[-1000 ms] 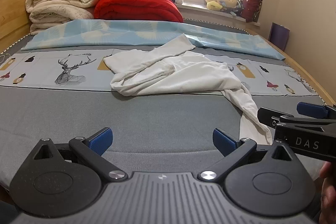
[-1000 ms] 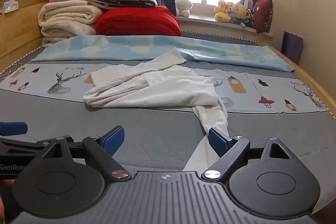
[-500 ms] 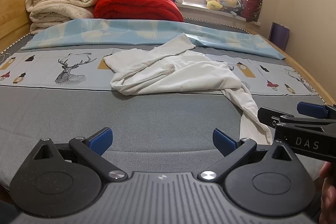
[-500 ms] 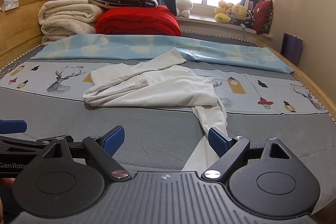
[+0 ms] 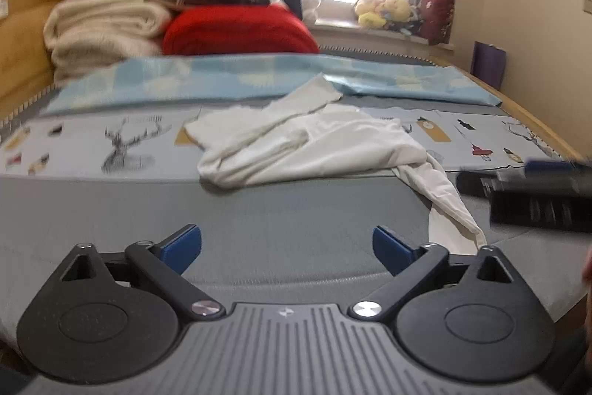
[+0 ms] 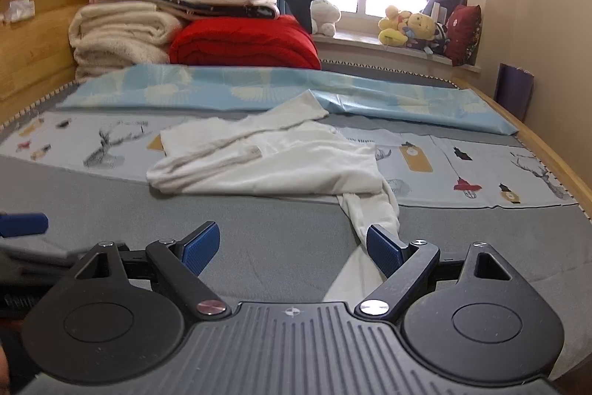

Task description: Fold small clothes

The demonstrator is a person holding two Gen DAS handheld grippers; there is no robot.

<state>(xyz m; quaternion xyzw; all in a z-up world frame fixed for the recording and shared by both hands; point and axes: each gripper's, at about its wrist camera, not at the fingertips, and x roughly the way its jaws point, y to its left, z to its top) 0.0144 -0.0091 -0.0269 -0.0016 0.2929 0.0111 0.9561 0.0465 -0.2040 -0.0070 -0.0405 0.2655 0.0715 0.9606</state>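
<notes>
Right wrist view: grey bed [image 6: 281, 247] underneath, white garment [image 6: 266, 161] crumpled well ahead of the spread, empty right gripper [image 6: 292, 245], one long trailing piece running back to just beside the right-hand pad [image 6: 384, 248]. Left wrist view: left gripper [image 5: 286, 243] equally released and empty, heap ahead and right of the gap. Likely slips: snagging that trailing piece and dragging the whole heap askew; pinching bedding along with cloth; grabbing several bunched layers at once, leaving hidden creases.

Left tongs [image 5: 286, 245], right tongs [image 6: 292, 247]: black bodies, blue pads, silver screws.
</notes>
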